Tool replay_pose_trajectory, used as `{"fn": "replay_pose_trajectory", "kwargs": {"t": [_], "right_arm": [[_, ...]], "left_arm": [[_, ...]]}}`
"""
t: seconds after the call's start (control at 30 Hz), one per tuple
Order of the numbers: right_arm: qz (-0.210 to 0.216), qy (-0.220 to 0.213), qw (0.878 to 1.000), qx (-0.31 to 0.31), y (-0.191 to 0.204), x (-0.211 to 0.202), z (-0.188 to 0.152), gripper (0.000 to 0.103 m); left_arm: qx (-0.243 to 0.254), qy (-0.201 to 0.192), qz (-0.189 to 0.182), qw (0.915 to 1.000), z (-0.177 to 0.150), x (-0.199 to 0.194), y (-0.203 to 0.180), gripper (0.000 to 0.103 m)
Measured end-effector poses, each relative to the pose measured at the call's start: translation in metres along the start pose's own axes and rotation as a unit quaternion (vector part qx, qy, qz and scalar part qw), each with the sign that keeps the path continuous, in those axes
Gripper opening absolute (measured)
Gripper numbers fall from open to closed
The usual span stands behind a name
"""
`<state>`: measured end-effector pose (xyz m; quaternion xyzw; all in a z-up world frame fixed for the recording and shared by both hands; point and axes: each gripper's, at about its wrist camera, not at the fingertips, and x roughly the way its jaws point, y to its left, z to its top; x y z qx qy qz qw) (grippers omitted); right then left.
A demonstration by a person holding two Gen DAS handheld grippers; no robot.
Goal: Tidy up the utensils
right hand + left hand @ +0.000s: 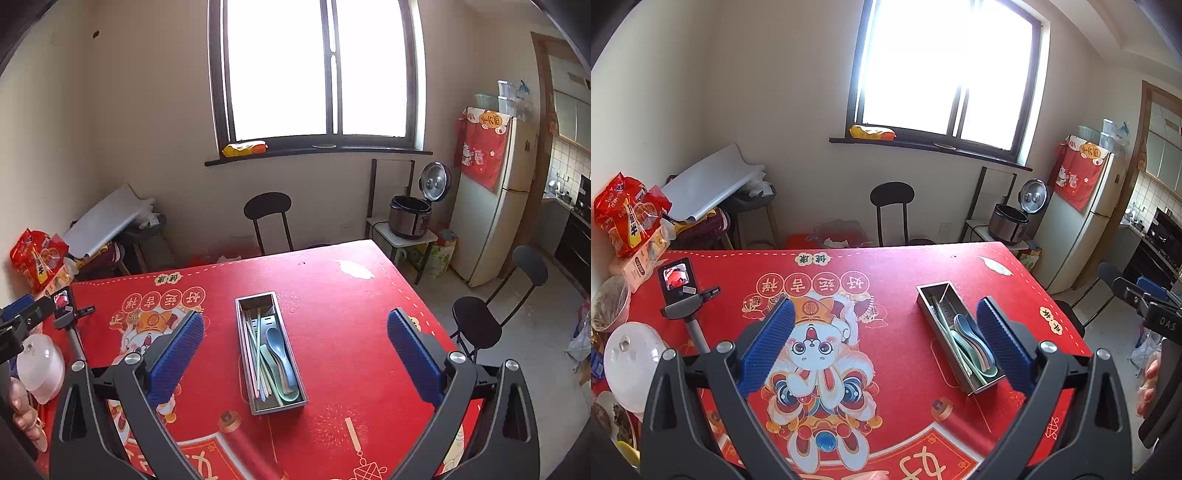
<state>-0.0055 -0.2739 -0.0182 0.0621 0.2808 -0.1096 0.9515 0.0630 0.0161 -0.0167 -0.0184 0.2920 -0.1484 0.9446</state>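
Note:
A long steel utensil tray [242, 334] lies on the red printed table mat [332, 325]. It holds pastel spoons [279, 350] and several pale chopsticks [255, 343]. In the left wrist view the tray [929, 301] lies right of centre with the spoons [967, 334] at its near end. My left gripper [886, 343] is open and empty above the mat, its right pad beside the tray. My right gripper [295, 347] is open and empty, held above the tray with a pad on either side.
A small camera on a tripod [681, 291], a white domed lid [631, 354] and snack bags [628, 218] crowd the table's left side. Black chairs [491, 310] stand at the right edge and far edge. A rice cooker [410, 216] and fridge [495, 199] stand beyond.

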Motion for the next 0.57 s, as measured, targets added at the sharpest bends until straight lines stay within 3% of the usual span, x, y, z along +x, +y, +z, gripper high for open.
{"fn": "replay_pose_trajectory", "kwargs": {"t": [0.57], "right_arm": [[-0.004,-0.001,1.000,0.001,0.0006,-0.0004,-0.0014,0.097]], "left_arm": [[-0.005,0.005,0.003,1.0000,-0.0014,0.0010,0.0015,0.097]]}}
